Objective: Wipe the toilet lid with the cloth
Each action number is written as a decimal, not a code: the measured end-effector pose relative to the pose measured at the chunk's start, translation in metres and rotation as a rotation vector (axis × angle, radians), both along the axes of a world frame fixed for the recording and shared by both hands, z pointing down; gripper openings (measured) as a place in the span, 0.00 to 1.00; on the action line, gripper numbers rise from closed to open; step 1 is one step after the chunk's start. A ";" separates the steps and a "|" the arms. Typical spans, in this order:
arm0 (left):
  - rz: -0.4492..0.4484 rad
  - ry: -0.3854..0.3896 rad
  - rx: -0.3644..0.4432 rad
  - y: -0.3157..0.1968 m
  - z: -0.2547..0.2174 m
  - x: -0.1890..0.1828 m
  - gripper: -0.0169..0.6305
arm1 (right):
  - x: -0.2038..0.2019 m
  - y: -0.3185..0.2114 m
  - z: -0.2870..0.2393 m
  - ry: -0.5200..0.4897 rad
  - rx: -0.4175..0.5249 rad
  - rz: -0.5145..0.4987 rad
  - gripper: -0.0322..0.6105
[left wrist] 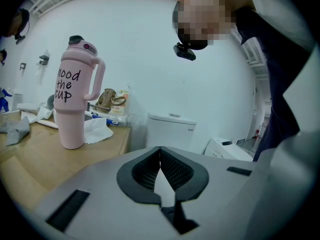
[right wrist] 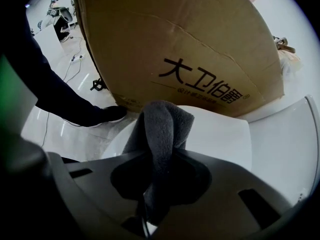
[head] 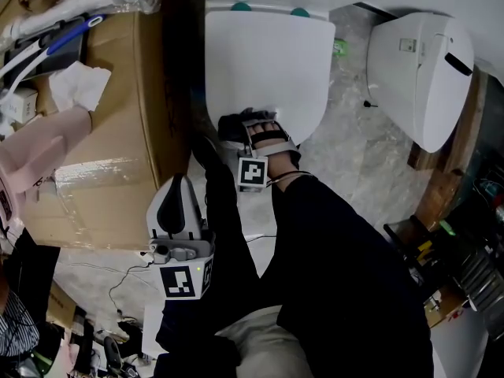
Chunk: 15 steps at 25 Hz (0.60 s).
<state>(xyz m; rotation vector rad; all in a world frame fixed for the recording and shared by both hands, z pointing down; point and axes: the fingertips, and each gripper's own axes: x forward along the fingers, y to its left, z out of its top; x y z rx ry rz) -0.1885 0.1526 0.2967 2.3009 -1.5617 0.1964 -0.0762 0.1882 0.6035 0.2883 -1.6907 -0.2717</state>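
Cloth [right wrist: 162, 129] dark grey — toilet lid [head: 268, 61] white — box [head: 118, 132] brown, tumbler [left wrist: 75, 99] pink.

Cloth [right wrist: 162, 129]: dark grey fleece, bunched into a folded lump, pinched between the right claw's [right wrist: 159, 166] jaws and sticking out past its tips. Toilet lid [head: 268, 61]: white, glossy, closed flat, directly ahead of and under the claw; cloth sits at its front edge.

Cardboard box [head: 102, 132]: large, brown, black print on side, standing on floor. Pink tumbler [left wrist: 75, 94]: upright on box top, handled, dark lettering. White tissue [left wrist: 95, 130]: crumpled, just beside tumbler. White lidded fixture [head: 421, 77]: on marbled floor [head: 354, 156], well apart from box.
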 end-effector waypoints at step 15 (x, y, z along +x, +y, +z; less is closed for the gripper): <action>0.019 -0.005 -0.008 0.006 0.003 0.006 0.05 | 0.004 0.065 0.003 0.012 -0.185 0.025 0.15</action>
